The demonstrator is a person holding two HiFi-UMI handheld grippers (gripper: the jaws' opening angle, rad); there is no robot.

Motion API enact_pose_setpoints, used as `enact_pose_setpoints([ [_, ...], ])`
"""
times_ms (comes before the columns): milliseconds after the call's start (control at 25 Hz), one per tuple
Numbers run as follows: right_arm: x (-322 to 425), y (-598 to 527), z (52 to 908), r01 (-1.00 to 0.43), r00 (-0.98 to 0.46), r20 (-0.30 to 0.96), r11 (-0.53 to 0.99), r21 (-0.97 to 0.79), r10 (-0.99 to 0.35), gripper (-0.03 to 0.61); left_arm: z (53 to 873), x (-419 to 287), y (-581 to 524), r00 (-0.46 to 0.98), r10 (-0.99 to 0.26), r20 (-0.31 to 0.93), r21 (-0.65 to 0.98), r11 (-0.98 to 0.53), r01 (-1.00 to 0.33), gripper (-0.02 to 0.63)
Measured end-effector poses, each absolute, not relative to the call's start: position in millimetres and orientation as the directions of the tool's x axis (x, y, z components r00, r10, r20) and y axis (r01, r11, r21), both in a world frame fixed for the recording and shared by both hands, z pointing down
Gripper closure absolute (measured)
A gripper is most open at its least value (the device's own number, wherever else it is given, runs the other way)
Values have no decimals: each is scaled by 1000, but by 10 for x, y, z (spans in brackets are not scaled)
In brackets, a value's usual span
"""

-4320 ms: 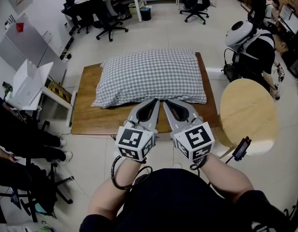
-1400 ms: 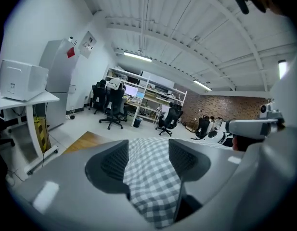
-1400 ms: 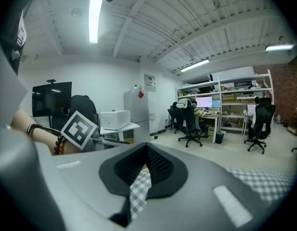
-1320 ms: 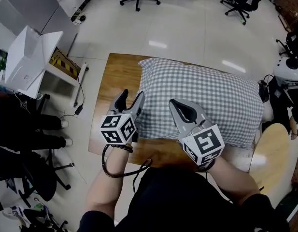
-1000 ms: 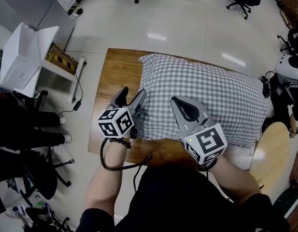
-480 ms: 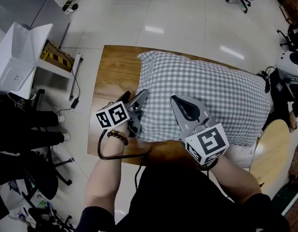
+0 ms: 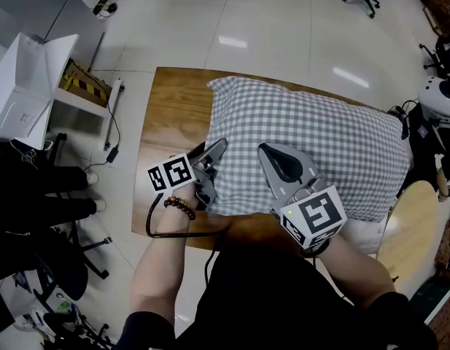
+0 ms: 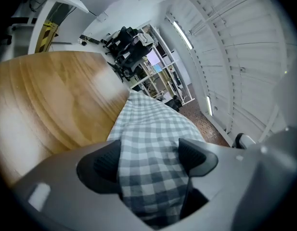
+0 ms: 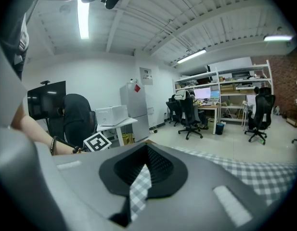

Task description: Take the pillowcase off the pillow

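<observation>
Head view: the grey-and-white checked fabric pillowcase (image 7: 312,137) lay on the brown wooden surface (image 7: 170,115); I saw my left gripper (image 7: 212,154) and right gripper (image 7: 268,153) each clenched on its near edge

Head view looks down; all views share pillowcase (image 7: 305,144).

1. No readable text, brand or number is showing anywhere.
2. Left gripper (image 7: 214,150) and right gripper (image 7: 263,149) are carrying square coded markers (image 7: 171,174) only (no letters).
3. Wall notices (image 9: 146,75) are showing too small to read.
</observation>
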State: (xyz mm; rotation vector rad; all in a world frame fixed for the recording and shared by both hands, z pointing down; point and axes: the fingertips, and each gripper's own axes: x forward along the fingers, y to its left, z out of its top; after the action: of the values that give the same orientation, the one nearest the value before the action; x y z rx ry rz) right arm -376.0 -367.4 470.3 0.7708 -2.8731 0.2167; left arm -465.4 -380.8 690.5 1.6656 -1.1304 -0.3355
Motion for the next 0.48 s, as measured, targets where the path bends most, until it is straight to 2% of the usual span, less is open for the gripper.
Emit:
enact_pose_setpoints([
  [240,-3777,-3676,4634,-504,-857,183,859,-96,-482,578,6724,-4617,-3837,528,-801,283,842,-57,-537,383],
  [480,-3726,-3622,4584,-505,-857,175,858,-93,-486,578,6591,-4657,-3805,461,-822,334,750,-65,-659,487],
])
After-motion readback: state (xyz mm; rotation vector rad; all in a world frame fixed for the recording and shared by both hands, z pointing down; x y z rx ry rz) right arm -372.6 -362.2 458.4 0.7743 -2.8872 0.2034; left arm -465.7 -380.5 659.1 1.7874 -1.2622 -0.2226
